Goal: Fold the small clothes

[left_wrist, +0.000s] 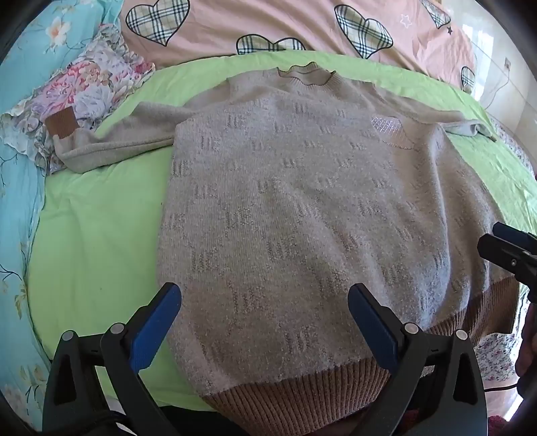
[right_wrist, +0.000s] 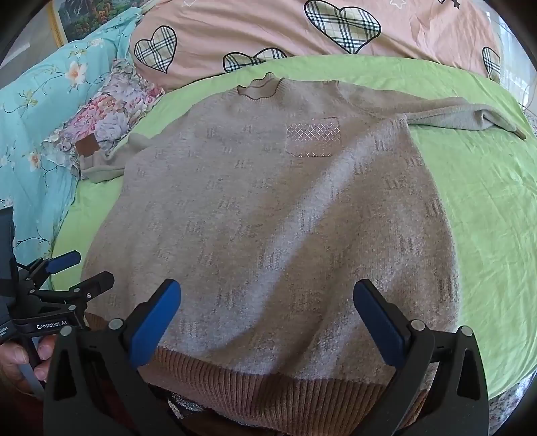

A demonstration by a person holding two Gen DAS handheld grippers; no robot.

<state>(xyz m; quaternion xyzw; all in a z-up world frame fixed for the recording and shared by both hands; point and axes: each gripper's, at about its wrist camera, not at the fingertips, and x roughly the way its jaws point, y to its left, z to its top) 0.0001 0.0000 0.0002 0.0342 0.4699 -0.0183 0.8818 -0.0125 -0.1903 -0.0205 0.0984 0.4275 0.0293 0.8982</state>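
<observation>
A grey-beige knit sweater (left_wrist: 295,208) lies flat, front up, on a green sheet (left_wrist: 94,241), collar far, brown ribbed hem (left_wrist: 302,389) near me. Both sleeves are spread out sideways. A sparkly chest pocket (right_wrist: 312,139) shows on it. My left gripper (left_wrist: 265,322) is open and empty, just above the hem's left part. My right gripper (right_wrist: 268,318) is open and empty above the hem's right part; it also shows at the right edge of the left wrist view (left_wrist: 506,255). The left gripper shows at the left edge of the right wrist view (right_wrist: 72,271).
A pink quilt with plaid hearts (left_wrist: 268,26) lies behind the sweater. A floral pillow (left_wrist: 90,90) and a turquoise floral cover (left_wrist: 20,187) lie at the left; the left sleeve's brown cuff (left_wrist: 62,122) rests on the pillow. The green sheet (right_wrist: 486,208) extends right.
</observation>
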